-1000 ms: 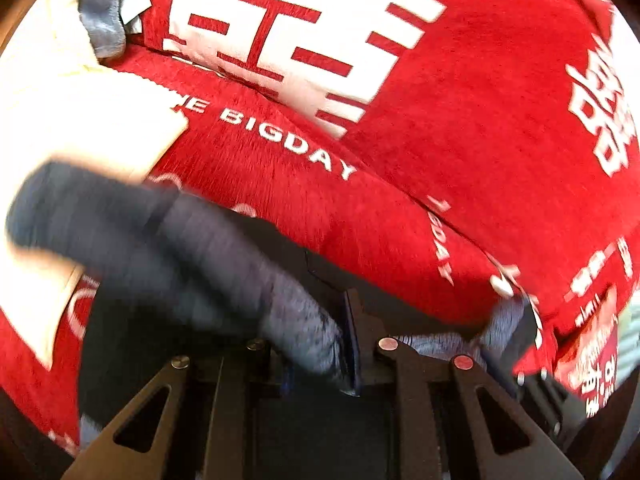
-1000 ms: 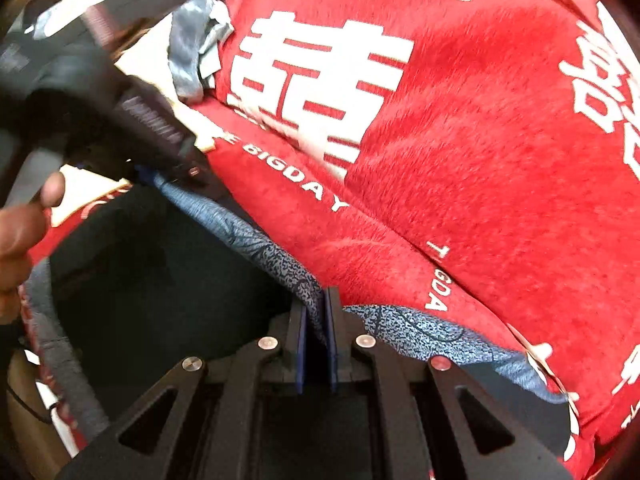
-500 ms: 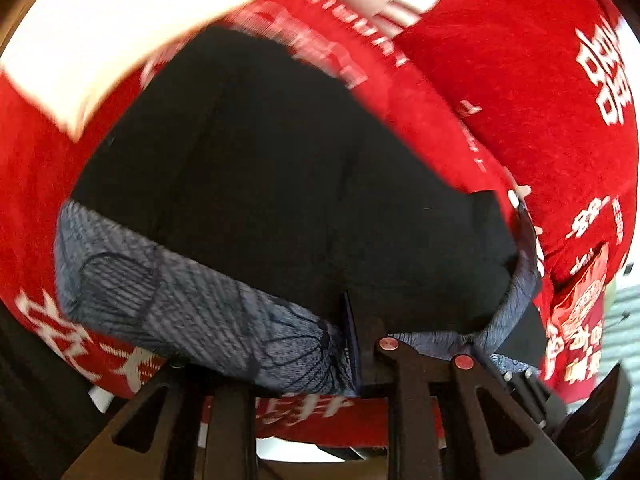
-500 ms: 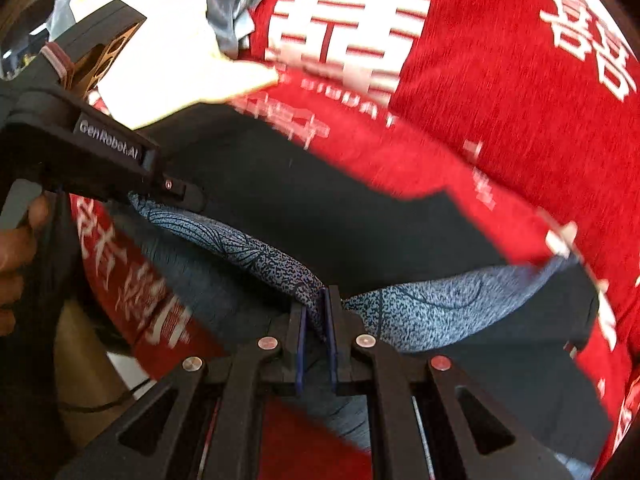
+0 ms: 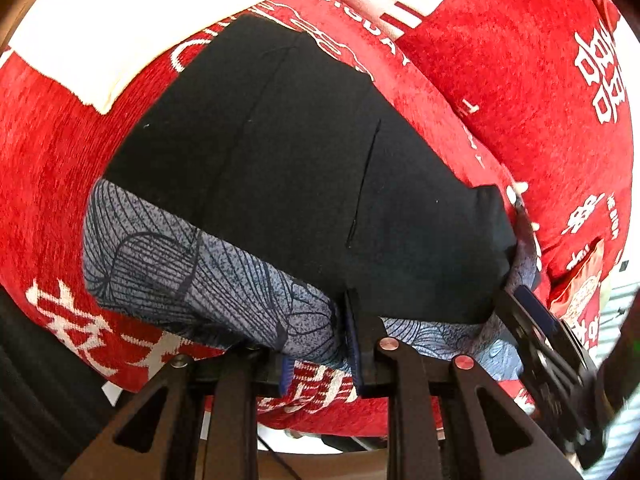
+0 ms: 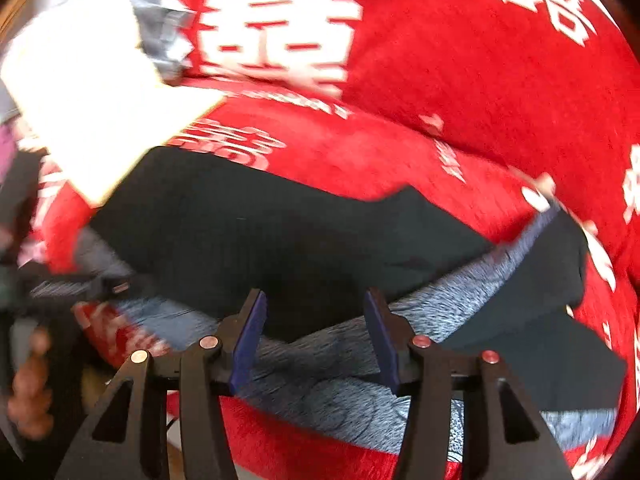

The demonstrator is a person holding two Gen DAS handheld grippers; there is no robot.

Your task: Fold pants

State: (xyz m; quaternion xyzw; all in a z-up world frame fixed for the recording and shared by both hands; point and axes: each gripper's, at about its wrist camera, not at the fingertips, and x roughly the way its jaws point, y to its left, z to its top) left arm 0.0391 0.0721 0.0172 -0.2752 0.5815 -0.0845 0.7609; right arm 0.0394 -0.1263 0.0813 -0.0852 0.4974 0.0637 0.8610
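Note:
Black pants (image 5: 304, 168) with a grey-blue patterned waistband (image 5: 168, 272) lie flat on a red cloth with white characters (image 5: 520, 80). My left gripper (image 5: 316, 344) has its jaws a little apart with the waistband between them at the cloth's near edge. In the right wrist view the pants (image 6: 280, 240) and waistband (image 6: 460, 304) lie in front of my right gripper (image 6: 316, 340), which is open and holds nothing, just above the waistband. The right gripper also shows at the right edge of the left wrist view (image 5: 540, 340).
A white folded cloth (image 5: 132, 28) lies at the far left on the red cloth, with a grey garment (image 6: 160, 40) beyond it. A red packet (image 5: 580, 292) sits at the right. The cloth's near edge drops off just under the grippers.
Both grippers carried the waistband toward the near edge and laid the pants flat. My right gripper has opened and let go of the waistband. The left jaws have parted slightly.

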